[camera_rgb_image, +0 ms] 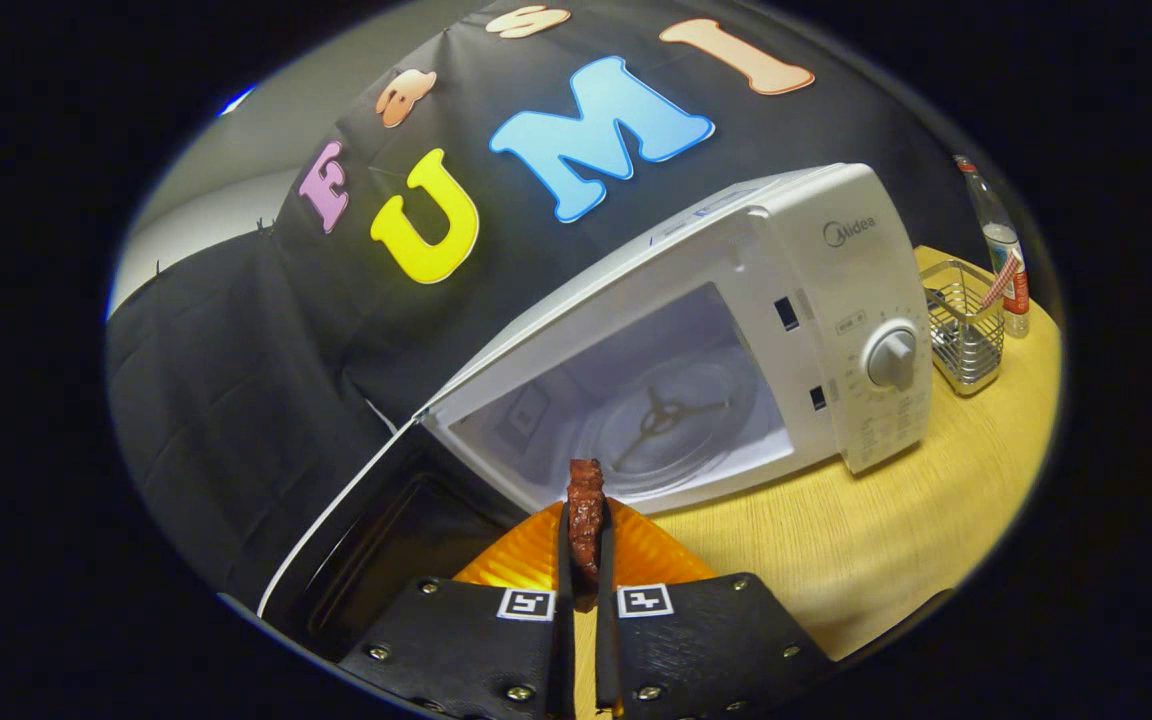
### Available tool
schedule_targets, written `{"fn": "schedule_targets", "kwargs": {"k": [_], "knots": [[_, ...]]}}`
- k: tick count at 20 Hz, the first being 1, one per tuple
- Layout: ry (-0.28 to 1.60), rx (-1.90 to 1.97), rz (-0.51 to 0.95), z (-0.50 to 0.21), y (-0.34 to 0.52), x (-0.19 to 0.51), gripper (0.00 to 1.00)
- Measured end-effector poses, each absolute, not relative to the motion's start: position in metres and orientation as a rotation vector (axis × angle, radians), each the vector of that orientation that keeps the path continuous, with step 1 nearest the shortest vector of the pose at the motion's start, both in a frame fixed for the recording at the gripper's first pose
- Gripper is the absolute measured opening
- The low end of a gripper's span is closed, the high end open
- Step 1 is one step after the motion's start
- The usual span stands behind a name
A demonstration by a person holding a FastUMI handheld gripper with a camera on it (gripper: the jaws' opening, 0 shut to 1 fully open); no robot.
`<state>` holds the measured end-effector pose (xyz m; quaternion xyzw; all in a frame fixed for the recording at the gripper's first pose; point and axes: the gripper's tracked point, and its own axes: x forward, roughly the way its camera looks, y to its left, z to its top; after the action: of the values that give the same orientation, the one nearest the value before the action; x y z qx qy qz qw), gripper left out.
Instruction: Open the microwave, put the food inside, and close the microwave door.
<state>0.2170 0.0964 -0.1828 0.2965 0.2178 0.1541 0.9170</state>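
A white microwave [836, 300] stands on the wooden table, its door [366, 540] swung wide open to the left of my fingers. Inside, the glass turntable [671, 420] lies bare. My gripper [586, 520] is shut on a dark brown-red piece of food [586, 505], pinched upright between both fingers with its top sticking out past the tips. The food hangs just in front of the cavity's lower lip, above an orange ribbed plate [656, 555] that sits under the fingers.
A wire mesh holder [964, 330] stands to the right of the microwave, with a glass bottle [1001, 240] behind it. Bare wooden tabletop [866, 540] stretches in front of the microwave's control panel and dial [893, 357].
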Motion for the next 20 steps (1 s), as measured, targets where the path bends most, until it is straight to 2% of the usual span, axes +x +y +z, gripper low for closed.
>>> {"fn": "schedule_targets", "kwargs": {"k": [12,15,16,19,20], "knots": [[0.475,0.590,0.232,-0.252,0.119,0.302,0.08],[0.453,0.537,0.193,-0.257,0.113,0.313,0.11],[0.455,0.484,0.164,-0.265,0.109,0.317,0.15],[0.433,0.337,0.091,-0.268,0.095,0.324,0.92],[0.402,0.278,0.070,-0.260,0.088,0.324,0.97]]}}
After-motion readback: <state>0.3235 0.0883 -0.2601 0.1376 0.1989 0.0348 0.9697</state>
